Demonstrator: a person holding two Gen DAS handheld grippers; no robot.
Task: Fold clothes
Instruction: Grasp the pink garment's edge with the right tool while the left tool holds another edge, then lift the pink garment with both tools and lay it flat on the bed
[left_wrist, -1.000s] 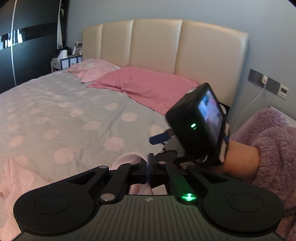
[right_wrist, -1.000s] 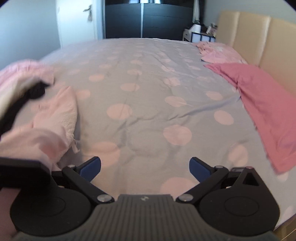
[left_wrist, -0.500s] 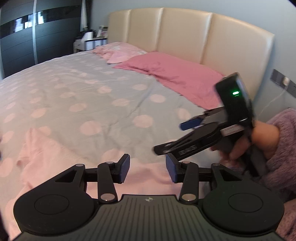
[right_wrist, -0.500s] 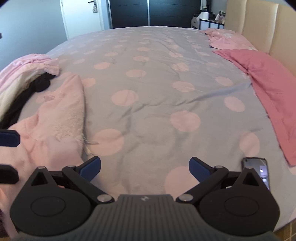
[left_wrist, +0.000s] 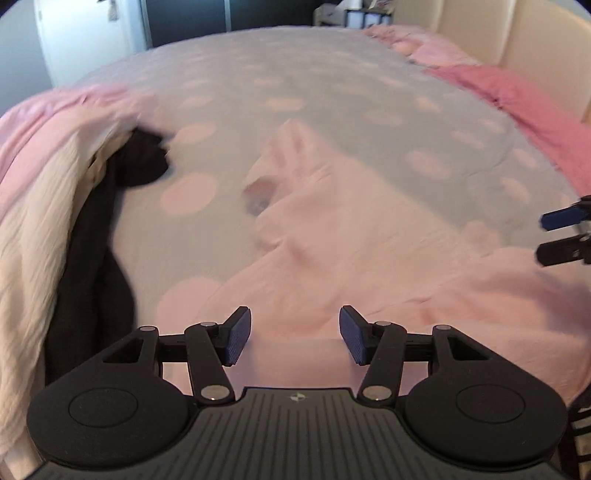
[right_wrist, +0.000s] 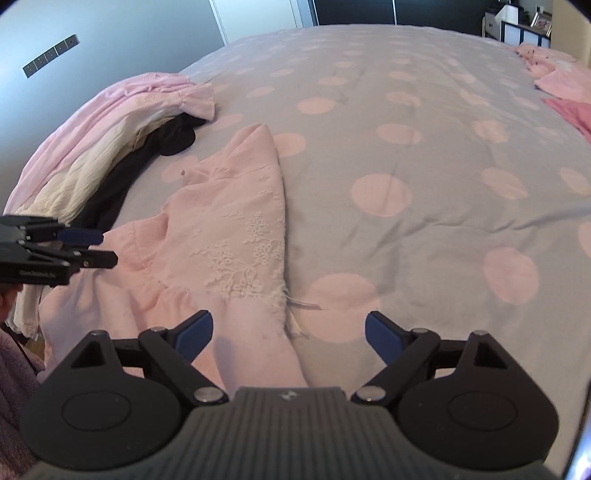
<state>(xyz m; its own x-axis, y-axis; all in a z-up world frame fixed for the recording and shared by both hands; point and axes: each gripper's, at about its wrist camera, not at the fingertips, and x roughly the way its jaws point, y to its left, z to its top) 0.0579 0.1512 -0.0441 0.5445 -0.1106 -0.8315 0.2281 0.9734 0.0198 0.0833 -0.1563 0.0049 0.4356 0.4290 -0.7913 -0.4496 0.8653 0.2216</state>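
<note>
A large bed fills both views, covered in a grey quilt with pale pink dots. A pink garment with white embroidery lies rumpled on it, directly ahead of and beneath both tools. Beyond the left tool, off to its left, a pile of clothes sits at the bed's edge: a pale pink piece, a cream piece and a black piece stacked together. A darker pink pillowcase lies far ahead to the right, near the headboard.

The left tool points down over the near part of the pink garment, its jaws opening, with cloth below them but nothing gripped. The right tool hovers over the garment's right-hand edge, its jaws wide but closing, with the edge of the cloth lying between them and not yet pinched.

The step in hand appears to be laying hold of the garment to spread or fold it. The next move likely calls for each tool to drop onto its edge and pinch a single layer before lifting.

No baskets, boxes or other containers are visible.
</note>
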